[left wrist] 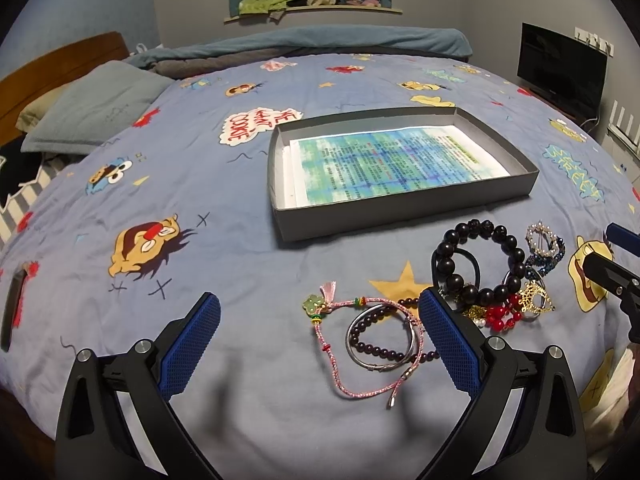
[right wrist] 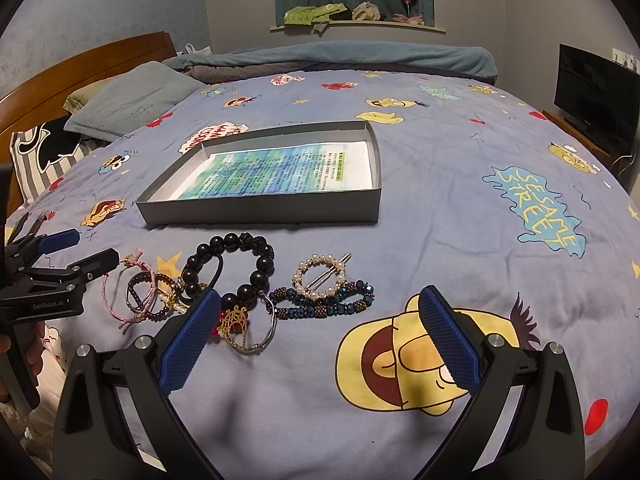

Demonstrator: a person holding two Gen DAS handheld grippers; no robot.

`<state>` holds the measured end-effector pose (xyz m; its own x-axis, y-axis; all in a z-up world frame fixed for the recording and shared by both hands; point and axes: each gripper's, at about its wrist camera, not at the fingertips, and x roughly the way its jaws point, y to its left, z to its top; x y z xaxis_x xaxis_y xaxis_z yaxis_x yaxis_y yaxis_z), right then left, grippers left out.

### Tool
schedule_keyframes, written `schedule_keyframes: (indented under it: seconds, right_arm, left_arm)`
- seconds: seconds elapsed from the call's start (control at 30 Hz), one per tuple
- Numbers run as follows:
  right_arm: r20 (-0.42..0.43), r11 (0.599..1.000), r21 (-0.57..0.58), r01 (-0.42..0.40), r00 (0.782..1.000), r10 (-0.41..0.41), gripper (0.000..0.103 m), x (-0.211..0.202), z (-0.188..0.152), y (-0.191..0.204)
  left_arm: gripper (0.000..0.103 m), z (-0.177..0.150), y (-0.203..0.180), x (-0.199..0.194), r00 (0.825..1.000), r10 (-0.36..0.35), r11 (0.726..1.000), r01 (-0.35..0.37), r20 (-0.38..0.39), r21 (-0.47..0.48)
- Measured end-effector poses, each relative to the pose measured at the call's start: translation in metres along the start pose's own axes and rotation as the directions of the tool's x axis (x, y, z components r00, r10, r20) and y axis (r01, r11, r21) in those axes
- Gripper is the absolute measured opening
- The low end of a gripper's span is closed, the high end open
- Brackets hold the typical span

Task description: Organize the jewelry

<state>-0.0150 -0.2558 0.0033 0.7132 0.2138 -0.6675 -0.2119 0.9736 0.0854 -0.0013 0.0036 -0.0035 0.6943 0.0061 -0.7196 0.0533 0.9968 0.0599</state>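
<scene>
place: home bedroom; shown by: bed (left wrist: 240,220); pillow (left wrist: 96,108); headboard (right wrist: 80,64); TV (right wrist: 596,92)

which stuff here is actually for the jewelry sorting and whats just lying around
For the job:
- grey box
- big black bead bracelet
- pearl ring clip
- blue beaded bracelet
- pink cord bracelet
- silver bangle

Just lying about:
- pillow
- folded blanket
- TV
</scene>
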Motion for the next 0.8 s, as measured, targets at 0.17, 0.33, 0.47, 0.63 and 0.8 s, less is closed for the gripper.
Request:
schedule_keyframes:
  seconds: [0.17, 0.33, 0.47, 0.63, 0.8]
  right_arm:
    - [-0.001, 1.000, -0.002, 0.001, 1.000, -0.001, 0.098, -0.0004, 0.0003, 0.0007]
    - [-0.002, 1.000, -0.010, -0.001, 1.000, 0.001, 0.098, 0.0001, 0.0014, 0.0033]
    - [-0.008, 1.000, -0.010, -0.003, 1.000, 0.003, 0.098, 0.0016, 0.0018, 0.0043]
    - [-0.008, 1.000, -0.014, -0.004, 1.000, 0.004, 0.098, 0.0032, 0.0021, 0.0052]
    - [-0.012, 1.000, -0.011, -0.006, 1.000, 0.006, 0.098, 0.0044, 0.0015, 0.0047]
  left_arm:
    - [0.098, 0.0013, -0.0005, 0.0013, 1.000, -0.003, 1.000, 0.003, -0.009, -0.001]
    - [0.098, 0.0021, -0.0015, 0.0016, 1.000, -0.004, 1.000, 0.004, -0.012, 0.002]
    - [0.098, 0.0022, -0.0019, 0.0025, 1.000, -0.002, 1.000, 0.002, -0.014, 0.004]
    - [0.098, 0.0035, -0.0015, 0.0036, 1.000, -0.004, 1.000, 0.004, -0.016, 0.000]
    - [0.098, 0.0035, -0.0010, 0.0042, 1.000, -0.004, 1.000, 0.004, -0.017, 0.000]
